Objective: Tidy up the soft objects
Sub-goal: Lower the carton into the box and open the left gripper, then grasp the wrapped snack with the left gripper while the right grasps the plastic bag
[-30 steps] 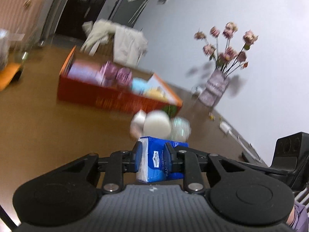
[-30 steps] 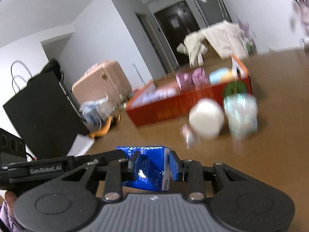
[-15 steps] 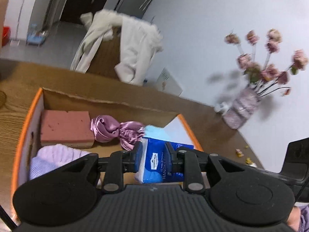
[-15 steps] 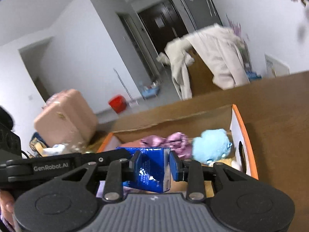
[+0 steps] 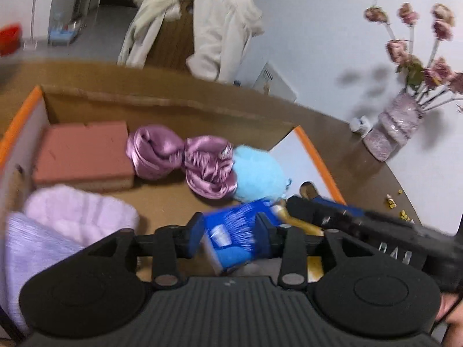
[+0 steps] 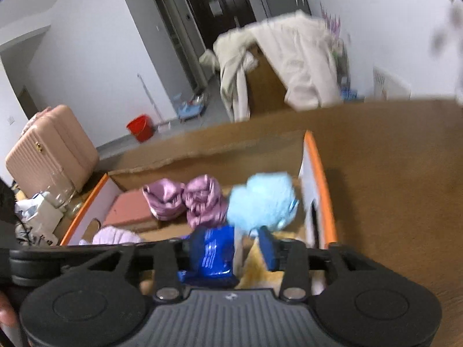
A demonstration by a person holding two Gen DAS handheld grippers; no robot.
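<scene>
Both views blurry. Over the orange-rimmed box, left gripper is spread, blue tissue pack tilted between its fingers, contact unclear. Right gripper is spread w/ another pack against its left finger. Only left view shows the vase.

Blue tissue pack (tilted) over box

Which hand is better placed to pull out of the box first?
Right. The right gripper is wide open, its blue tissue pack touching one finger only; the left gripper closely brackets its pack.
</scene>
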